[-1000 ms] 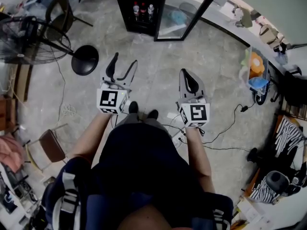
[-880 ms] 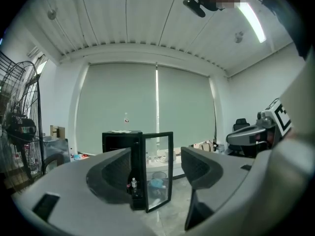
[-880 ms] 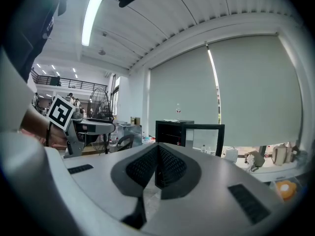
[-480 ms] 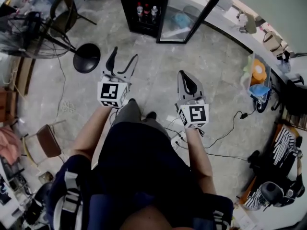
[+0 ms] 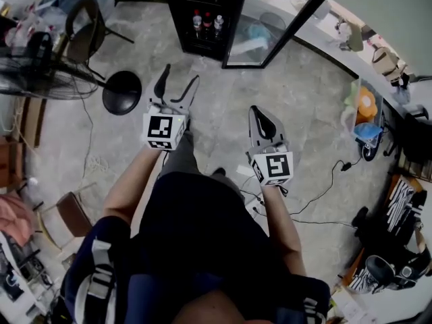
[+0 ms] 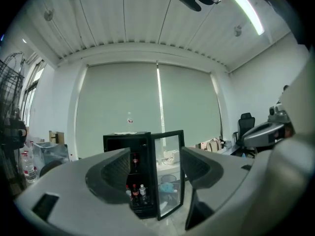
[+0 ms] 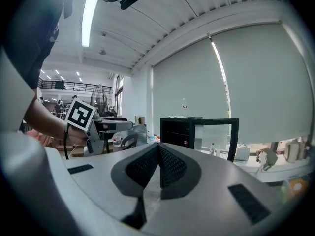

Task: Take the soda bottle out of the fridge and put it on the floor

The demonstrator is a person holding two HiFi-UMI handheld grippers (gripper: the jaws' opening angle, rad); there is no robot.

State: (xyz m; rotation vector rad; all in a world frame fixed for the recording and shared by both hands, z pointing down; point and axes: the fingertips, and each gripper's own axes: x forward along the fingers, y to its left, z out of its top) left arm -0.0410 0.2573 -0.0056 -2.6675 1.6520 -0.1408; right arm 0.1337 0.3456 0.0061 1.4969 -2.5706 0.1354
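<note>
Head view: fridge open, soda bottle inside, not yet taken. Left claw has just been opening wide, nothing between; right claw pinched together, empty.

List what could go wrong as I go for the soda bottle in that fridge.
The bottles stand packed together in the fridge; the left gripper, whose fingers have just been opening with nothing between them, could topple a neighbour.
The open glass door juts out on the side of the right gripper and could be struck.
Cables lie by the feet: trip risk.
</note>
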